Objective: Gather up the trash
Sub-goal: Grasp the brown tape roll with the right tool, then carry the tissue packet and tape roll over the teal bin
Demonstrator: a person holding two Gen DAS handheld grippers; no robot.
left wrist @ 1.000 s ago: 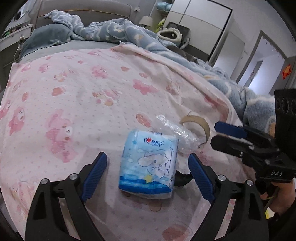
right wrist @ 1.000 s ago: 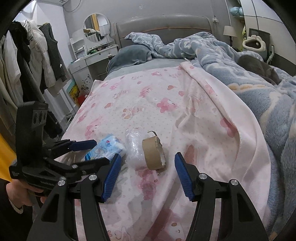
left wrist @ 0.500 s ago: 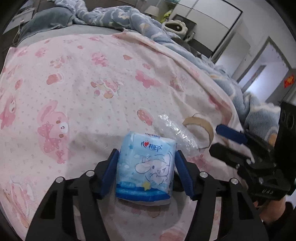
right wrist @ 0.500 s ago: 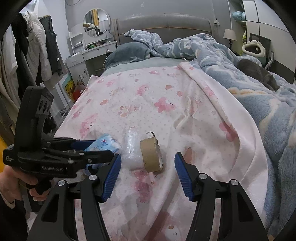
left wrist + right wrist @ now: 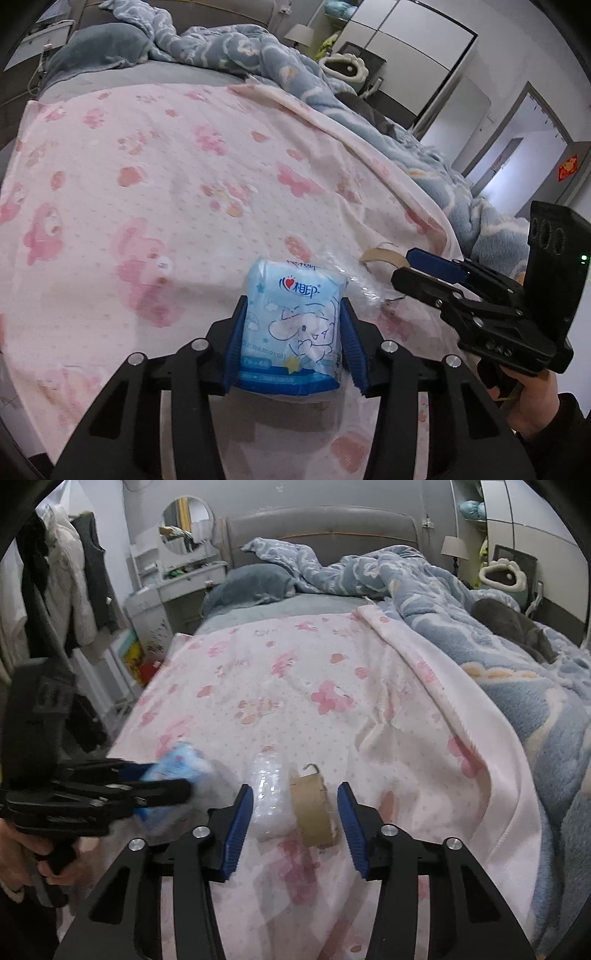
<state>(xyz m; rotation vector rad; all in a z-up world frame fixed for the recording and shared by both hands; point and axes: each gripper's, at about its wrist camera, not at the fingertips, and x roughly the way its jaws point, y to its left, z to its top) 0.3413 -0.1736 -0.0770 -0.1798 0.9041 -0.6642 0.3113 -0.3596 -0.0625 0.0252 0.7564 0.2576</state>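
My left gripper (image 5: pixel 291 343) is shut on a blue tissue pack (image 5: pixel 295 325) with a cartoon print, held just above the pink blanket (image 5: pixel 166 184). The pack also shows, blurred, in the right wrist view (image 5: pixel 177 771). My right gripper (image 5: pixel 295 819) is partly closed, its jaws on either side of a brown tape roll (image 5: pixel 314 812) and a crumpled clear plastic wrapper (image 5: pixel 269 805) that lie on the blanket; neither jaw touches them. In the left wrist view the wrapper (image 5: pixel 347 277) and the roll (image 5: pixel 384 254) lie right of the pack, behind the right gripper (image 5: pixel 402 269).
A rumpled blue duvet (image 5: pixel 461 602) covers the bed's right side, with a grey cat (image 5: pixel 517 624) on it. A grey pillow (image 5: pixel 258 579) lies by the headboard. A dresser with a mirror (image 5: pixel 184 528) and hanging clothes (image 5: pixel 66 590) stand left of the bed.
My left gripper closed on the tissue pack and lifted it slightly. My right gripper narrowed around the tape roll and the wrapper.
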